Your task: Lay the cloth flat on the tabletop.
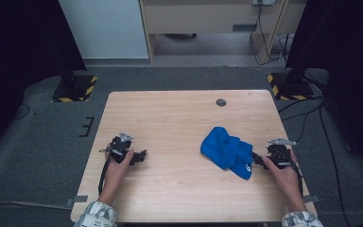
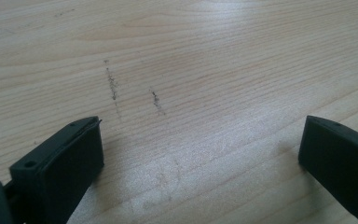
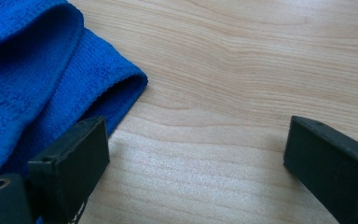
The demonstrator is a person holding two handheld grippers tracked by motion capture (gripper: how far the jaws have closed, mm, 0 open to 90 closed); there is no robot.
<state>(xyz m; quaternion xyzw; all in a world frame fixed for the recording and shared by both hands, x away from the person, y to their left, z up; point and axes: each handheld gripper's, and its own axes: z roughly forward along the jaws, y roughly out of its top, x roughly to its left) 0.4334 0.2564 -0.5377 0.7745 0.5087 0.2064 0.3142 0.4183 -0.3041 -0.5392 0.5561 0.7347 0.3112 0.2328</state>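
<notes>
Both grippers' fingers spread – right gripper [image 1: 259, 161] should nip the blue cloth [image 1: 227, 150] hem at nine o'clock; left gripper [image 1: 142, 155] waits.

Blue cloth [image 3: 32, 70] cut off at the right gripper view's left edge — partly behind one finger, small dark disc [image 1: 221, 102] near the counter's far edge too small to tell

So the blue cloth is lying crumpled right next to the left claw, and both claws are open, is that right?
Not quite. The blue cloth lies crumpled by the right claw, not the left claw, which rests over bare table. The high view shows this, and the right gripper view has the cloth beside one jaw. Both claws are indeed open, with nothing between the jaws.
</notes>
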